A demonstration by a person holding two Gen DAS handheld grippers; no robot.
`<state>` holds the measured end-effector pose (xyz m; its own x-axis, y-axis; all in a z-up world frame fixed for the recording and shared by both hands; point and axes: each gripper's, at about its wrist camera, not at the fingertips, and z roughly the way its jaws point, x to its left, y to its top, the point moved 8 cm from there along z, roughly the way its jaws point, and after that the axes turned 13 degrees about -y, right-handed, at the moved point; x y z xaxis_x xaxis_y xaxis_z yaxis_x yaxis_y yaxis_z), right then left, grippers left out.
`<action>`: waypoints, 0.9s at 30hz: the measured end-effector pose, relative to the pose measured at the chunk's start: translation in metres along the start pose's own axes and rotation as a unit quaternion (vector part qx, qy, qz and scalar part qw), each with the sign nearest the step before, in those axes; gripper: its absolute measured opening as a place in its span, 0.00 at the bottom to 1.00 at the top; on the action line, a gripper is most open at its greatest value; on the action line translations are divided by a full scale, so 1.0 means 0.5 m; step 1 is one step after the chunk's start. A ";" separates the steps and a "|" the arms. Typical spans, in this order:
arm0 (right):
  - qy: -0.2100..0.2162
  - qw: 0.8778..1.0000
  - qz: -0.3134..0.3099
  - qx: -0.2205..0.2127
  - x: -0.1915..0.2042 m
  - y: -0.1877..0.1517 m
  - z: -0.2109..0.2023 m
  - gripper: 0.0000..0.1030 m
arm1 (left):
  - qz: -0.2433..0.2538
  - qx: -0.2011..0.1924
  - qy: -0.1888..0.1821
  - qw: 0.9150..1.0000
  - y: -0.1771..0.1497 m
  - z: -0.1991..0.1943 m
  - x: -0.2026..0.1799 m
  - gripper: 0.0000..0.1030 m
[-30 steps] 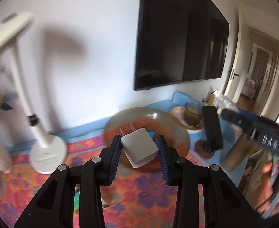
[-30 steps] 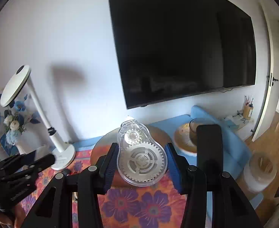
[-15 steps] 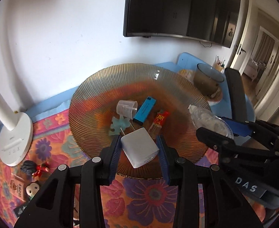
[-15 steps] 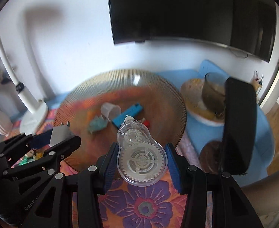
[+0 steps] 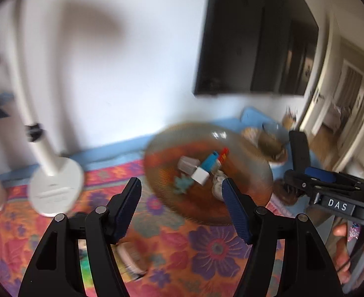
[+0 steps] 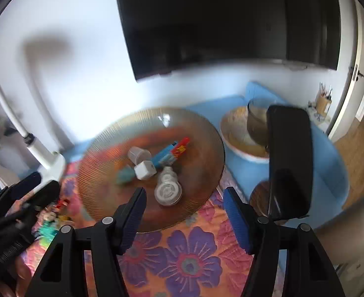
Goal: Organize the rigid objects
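A ribbed amber glass plate (image 6: 201, 133) lies on the floral cloth; it also shows in the left wrist view (image 5: 253, 185). On it lie a white charger cube (image 6: 145, 170), a clear correction-tape dispenser (image 6: 167, 188), a small clear cup (image 6: 138, 154), a blue lighter (image 6: 164, 157), a red packet (image 6: 180, 146) and a teal piece (image 6: 124, 176). My left gripper (image 5: 182, 193) is open and empty, near the plate's front left. My right gripper (image 6: 183, 204) is open and empty above the plate's front edge.
A white desk lamp (image 5: 55, 183) stands left of the plate. A glass bowl on a cream plate (image 6: 246, 133) sits at the right on a blue mat. A dark wooden coaster (image 6: 260, 195) lies beside a black phone-like mount (image 6: 288, 163). Small figurines (image 6: 55, 210) lie at left.
Both grippers have opened. The white charger cube and the correction-tape dispenser now lie on the plate. Both grippers have pulled back and up from the plate.
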<state>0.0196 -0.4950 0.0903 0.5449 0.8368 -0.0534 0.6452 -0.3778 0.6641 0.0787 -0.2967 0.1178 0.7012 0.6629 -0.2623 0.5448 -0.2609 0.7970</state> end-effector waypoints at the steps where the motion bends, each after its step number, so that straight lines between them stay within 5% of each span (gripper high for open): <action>1: 0.006 1.000 0.002 -0.011 0.006 0.004 -0.028 0.61 | 0.000 -0.013 0.008 1.000 0.004 -0.039 0.007 0.64; 7: 0.046 0.997 -0.021 -0.058 0.089 -0.012 -0.162 0.62 | -0.009 -0.070 0.050 0.996 0.000 -0.255 0.049 0.64; 14: 0.102 0.987 -0.078 -0.092 0.234 -0.096 -0.286 0.64 | -0.042 -0.095 0.119 0.987 -0.089 -0.445 0.104 0.67; 22: 0.141 0.983 -0.100 -0.053 0.310 -0.292 -0.293 0.72 | -0.097 -0.069 0.156 0.981 -0.274 -0.510 0.174 0.68; 27: 0.137 0.985 -0.105 -0.021 0.322 -0.326 -0.273 0.72 | -0.091 -0.062 0.151 0.982 -0.299 -0.517 0.180 0.68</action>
<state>-0.0710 -0.2445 0.0753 0.2332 0.9724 0.0076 0.7021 -0.1738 0.6906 -0.0582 -0.0166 0.1157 0.4176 0.8740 -0.2485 0.5753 -0.0426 0.8168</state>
